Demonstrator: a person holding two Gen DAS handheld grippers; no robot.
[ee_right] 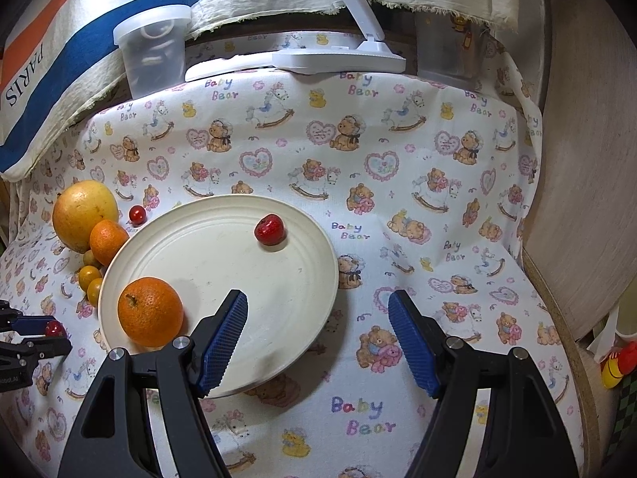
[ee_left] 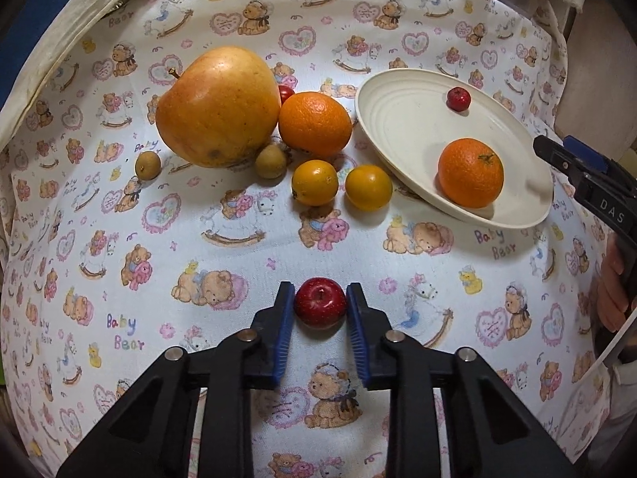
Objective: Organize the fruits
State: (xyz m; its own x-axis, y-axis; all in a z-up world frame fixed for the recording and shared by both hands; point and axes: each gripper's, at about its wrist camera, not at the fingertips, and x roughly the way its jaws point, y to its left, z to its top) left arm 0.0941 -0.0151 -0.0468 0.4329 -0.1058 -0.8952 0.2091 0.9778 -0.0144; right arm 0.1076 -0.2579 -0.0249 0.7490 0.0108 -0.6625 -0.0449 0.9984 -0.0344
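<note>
My left gripper (ee_left: 320,302) is shut on a small red fruit (ee_left: 319,302) just above the bear-print cloth. It also shows at the left edge of the right wrist view (ee_right: 55,328). A cream plate (ee_left: 398,119) holds an orange (ee_left: 470,172) and another small red fruit (ee_left: 458,98). Beside the plate lie a large yellow apple (ee_left: 217,107), an orange (ee_left: 314,123), two yellow fruits (ee_left: 314,182) (ee_left: 368,187), two brown longans (ee_left: 270,160) (ee_left: 147,165) and a red fruit (ee_left: 286,93) behind the apple. My right gripper (ee_right: 318,318) is open and empty over the plate's (ee_right: 223,247) near right rim.
A clear lidded tub (ee_right: 153,47), a white lamp base (ee_right: 338,59) and another container (ee_right: 450,55) stand at the back. Striped fabric (ee_right: 59,59) drapes at the back left. A wooden panel (ee_right: 589,159) rises on the right.
</note>
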